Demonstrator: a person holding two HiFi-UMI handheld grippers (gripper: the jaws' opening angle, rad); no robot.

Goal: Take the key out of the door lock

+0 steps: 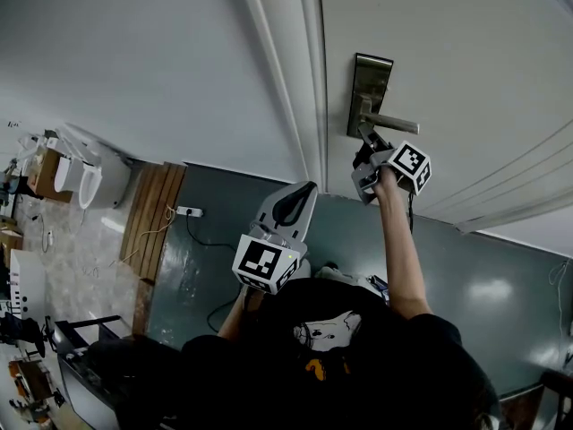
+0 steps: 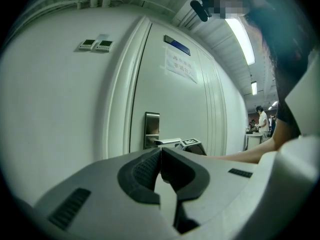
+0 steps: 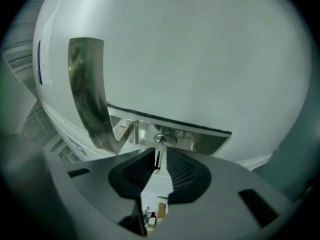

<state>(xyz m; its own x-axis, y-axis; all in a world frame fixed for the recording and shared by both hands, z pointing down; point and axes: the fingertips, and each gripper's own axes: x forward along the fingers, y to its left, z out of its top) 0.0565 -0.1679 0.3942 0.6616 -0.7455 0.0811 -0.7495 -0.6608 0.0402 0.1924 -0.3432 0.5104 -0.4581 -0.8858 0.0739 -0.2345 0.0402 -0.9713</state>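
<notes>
Metal key point(image 3: 158, 157) is sitting in the lock point(image 3: 165, 140), your right hand-held gripper point(image 3: 160, 154) pinching it; your left hand-held gripper point(image 2: 160, 152) is hanging closed, empty. Next you're needing a straight pull.

White door point(image 1: 448, 61) carries a metal lock plate point(image 1: 369, 88) with a lever handle point(image 1: 394, 124). Key point(image 3: 158, 155) sits in the plate's keyhole.
</notes>
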